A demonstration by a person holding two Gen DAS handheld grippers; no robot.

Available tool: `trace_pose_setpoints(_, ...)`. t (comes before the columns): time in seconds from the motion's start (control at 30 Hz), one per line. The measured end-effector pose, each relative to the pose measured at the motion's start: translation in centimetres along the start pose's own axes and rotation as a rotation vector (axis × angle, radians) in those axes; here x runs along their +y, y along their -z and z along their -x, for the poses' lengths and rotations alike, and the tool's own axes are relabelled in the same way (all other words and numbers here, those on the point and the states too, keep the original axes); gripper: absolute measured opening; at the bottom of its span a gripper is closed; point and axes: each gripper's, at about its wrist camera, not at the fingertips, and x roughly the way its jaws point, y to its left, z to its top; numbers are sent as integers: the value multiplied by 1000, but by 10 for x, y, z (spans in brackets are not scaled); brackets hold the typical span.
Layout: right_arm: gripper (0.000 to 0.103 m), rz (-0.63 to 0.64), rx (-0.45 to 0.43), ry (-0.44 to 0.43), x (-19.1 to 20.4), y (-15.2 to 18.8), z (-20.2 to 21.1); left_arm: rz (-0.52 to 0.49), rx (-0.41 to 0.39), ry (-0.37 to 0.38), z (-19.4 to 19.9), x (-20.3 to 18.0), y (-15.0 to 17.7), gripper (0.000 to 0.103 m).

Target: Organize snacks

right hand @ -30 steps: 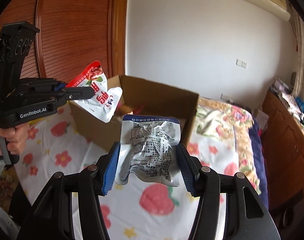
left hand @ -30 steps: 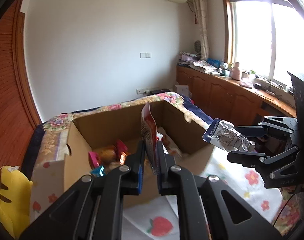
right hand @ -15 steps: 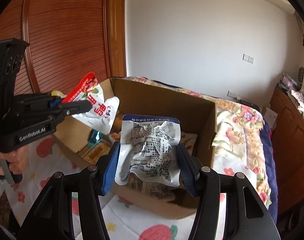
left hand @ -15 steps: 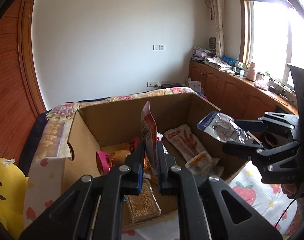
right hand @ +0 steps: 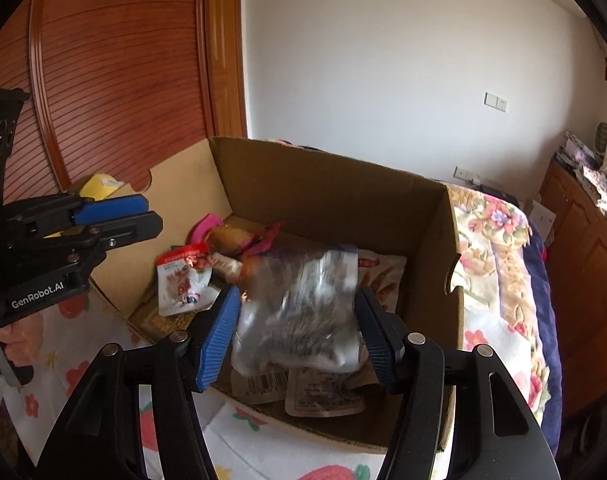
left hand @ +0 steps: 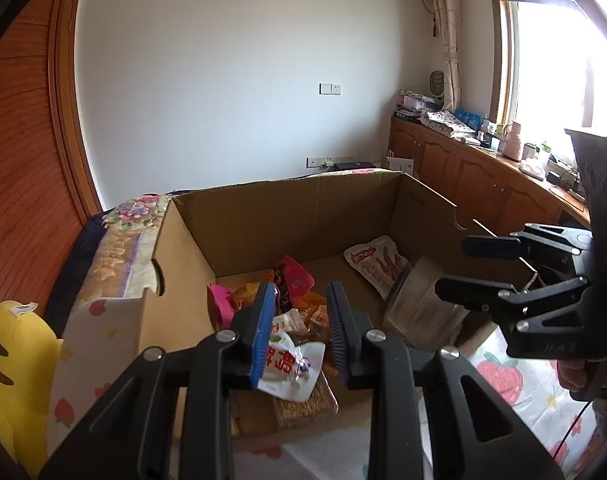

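An open cardboard box on the bed holds several snack packets. My left gripper is open above the box's near side; a red-and-white packet lies loose below it on the pile. My right gripper is open over the box's right part; a silver packet, motion-blurred, is between the jaws and free of them. The right gripper also shows in the left wrist view, the left one in the right wrist view.
A floral sheet covers the bed around the box. A yellow plush toy lies left of the box. A wooden wardrobe stands behind, wooden cabinets under the window to the right.
Both grippers moved over the box and opened. The red-and-white packet dropped from the left gripper onto the pile; the silver packet left the right gripper's hold and is falling.
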Motion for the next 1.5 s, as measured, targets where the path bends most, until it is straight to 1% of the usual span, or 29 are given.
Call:
trace_pose_setpoints(0.13, 66, -2, -11, 0, 5, -2, 12, -9, -1, -14, 19, -5, 5, 27)
trace_pose_setpoints(0.2, 66, -4, -13, 10, 8, -3, 18, -10, -4, -17, 31, -9, 8, 27)
trace_pose_setpoints(0.27, 66, -17, -21, 1, 12, -2, 27, -12, -12, -21, 47, -12, 11, 28)
trace_pose_setpoints(0.43, 66, -35, -58, 10, 21, 5, 68, 3, -23, -29, 79, -18, 19, 28)
trace_pose_setpoints(0.67, 66, -70, -86, 31, 34, 33, 118, 2, -42, -53, 122, -32, 39, 31)
trace_pose_setpoints(0.83, 66, -92, -111, 50, 47, 56, 147, -6, -42, -66, 144, -44, 57, 32)
trace_pose_setpoints(1.0, 66, -118, -132, 77, 58, 82, 169, -6, -47, -66, 169, -57, 82, 34)
trace_pose_setpoints(1.23, 67, -151, -144, 98, 71, 119, 197, -19, -64, -99, 202, -71, 113, 35)
trace_pose_setpoints(1.33, 67, -167, -150, 101, 75, 130, 209, -10, -74, -111, 214, -73, 122, 37)
trace_pose_setpoints(1.4, 67, -177, -159, 106, 77, 137, 218, -4, -80, -132, 223, -75, 129, 40)
trace_pose_setpoints(1.5, 70, -184, -177, 121, 81, 145, 231, -1, -89, -149, 234, -79, 137, 41)
